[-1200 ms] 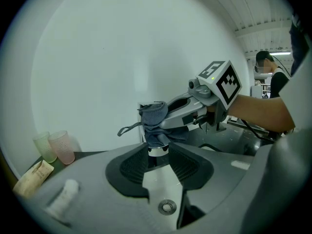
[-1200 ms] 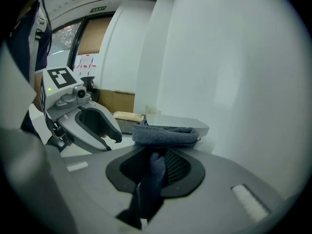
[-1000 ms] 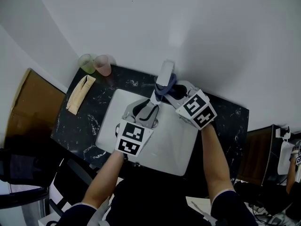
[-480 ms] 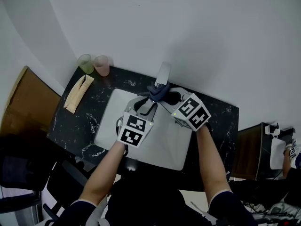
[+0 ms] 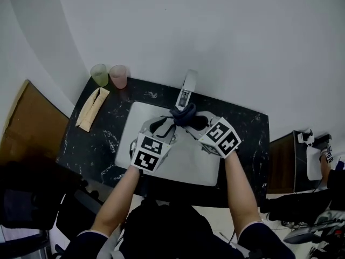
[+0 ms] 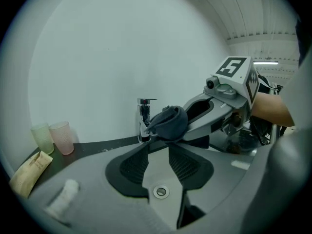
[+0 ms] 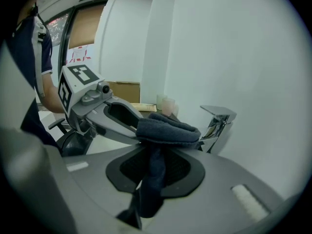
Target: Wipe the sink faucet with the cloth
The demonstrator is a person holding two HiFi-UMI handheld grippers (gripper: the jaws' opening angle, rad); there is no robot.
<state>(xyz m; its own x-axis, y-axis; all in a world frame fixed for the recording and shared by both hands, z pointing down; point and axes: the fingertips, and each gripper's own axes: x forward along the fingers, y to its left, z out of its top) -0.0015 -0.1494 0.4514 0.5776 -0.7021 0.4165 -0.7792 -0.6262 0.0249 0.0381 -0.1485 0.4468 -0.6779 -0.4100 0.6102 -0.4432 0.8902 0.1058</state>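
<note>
Over the sink (image 5: 135, 112), the left gripper (image 6: 158, 150) has its fingers apart and empty. Just beyond them hangs the bunched cloth (image 5: 183, 114), clamped by the right gripper (image 5: 193, 122). The upright faucet (image 5: 186, 88), at the tabletop's back edge, stands just behind the cloth.

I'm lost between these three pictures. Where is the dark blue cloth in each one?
Head view: the cloth is bunched at the centre, just below the faucet.
Left gripper view: the cloth is slightly right of centre, just right of the faucet.
Right gripper view: the cloth is at the centre, draped and hanging down, with the faucet to its right.
Shared landmark: the chrome faucet.
</note>
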